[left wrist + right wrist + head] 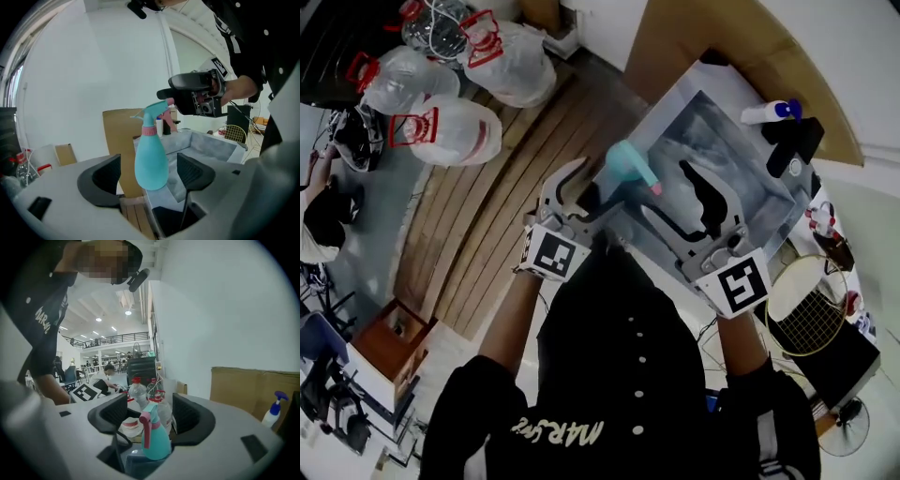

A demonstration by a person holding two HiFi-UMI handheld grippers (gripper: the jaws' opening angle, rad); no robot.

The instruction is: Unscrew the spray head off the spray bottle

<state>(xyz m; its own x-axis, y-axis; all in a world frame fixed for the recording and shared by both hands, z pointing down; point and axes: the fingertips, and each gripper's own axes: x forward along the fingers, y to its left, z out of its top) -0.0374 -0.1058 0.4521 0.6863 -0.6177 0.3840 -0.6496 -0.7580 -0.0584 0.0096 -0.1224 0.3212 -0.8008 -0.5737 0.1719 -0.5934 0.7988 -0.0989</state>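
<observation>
Standing upright on the grey-covered desk, the teal plastic spray bottle sits just ahead of your left gripper, seemingly nearer it than your right gripper; both sets of fingers gape apart, empty.

We could read only one piece of lettering: pale capitals "MAR", followed by a few script letters we could not make out. It stood on the person's black shirt, upside down in the head view and turned sideways in the right gripper view. The left marker cube and the right marker cube each bore a black-and-white square code pattern.
</observation>
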